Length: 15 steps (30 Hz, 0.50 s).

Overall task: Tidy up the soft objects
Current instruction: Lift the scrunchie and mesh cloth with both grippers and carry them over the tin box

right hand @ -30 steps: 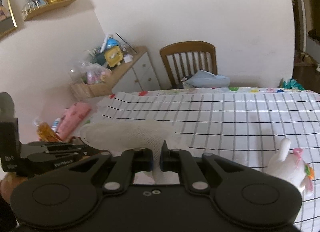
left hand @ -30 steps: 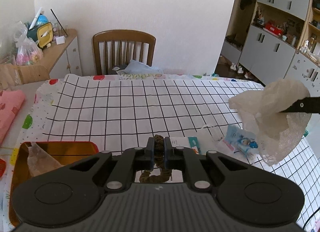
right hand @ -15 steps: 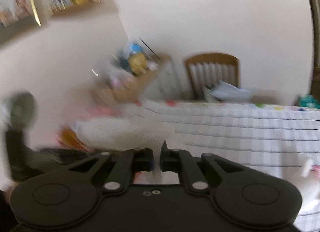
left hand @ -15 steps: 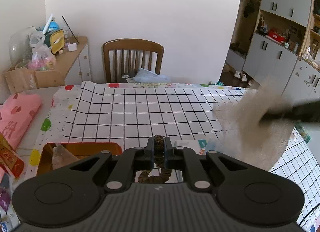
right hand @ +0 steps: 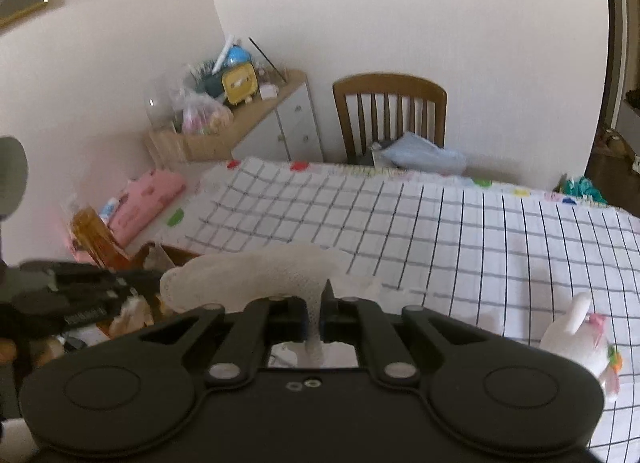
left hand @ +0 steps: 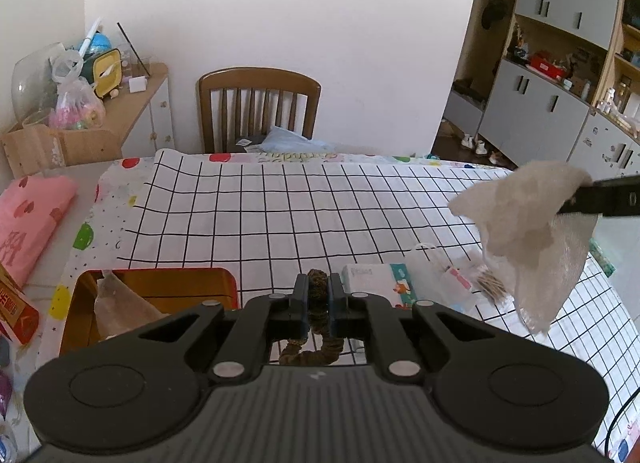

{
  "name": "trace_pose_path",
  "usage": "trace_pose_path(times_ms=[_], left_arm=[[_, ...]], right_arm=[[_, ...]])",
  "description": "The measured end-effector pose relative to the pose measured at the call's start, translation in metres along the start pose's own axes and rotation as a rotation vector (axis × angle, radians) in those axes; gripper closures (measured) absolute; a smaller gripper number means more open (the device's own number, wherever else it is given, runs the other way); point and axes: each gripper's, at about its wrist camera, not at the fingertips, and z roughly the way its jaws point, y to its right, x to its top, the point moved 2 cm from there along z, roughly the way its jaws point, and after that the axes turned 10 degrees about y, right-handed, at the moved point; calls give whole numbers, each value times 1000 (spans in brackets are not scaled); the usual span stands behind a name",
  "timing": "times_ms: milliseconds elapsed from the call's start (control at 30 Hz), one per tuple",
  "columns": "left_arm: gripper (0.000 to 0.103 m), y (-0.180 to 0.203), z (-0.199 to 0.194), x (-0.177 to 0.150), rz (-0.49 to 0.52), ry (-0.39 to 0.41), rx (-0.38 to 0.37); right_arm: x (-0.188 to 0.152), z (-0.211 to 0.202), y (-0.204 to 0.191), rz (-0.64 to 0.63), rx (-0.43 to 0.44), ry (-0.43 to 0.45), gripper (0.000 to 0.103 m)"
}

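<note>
The left tool (left hand: 318,295) was clenched on a brown scrunchie (left hand: 318,287); the right tool (right hand: 320,303) was clenched on a white mesh cloth (right hand: 248,271), held above the bench (left hand: 260,215) near an orange tray (left hand: 160,283). Both items were judged light and limp, best pinched at a gathered fold.

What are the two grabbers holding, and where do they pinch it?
Left gripper pinches a brown scrunchie across its loop. Right gripper pinches a white mesh cloth at a bunched part.
</note>
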Motion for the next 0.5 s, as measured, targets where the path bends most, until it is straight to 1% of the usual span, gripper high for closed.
trace_pose_path(times_ms=[233, 500], left_arm=[[94, -6, -10, 5, -2, 14, 18], [94, -27, -32, 8, -22, 31, 86]], right_arm=[[18, 9, -21, -5, 71, 19, 99], [37, 34, -69, -37, 192, 31, 99]])
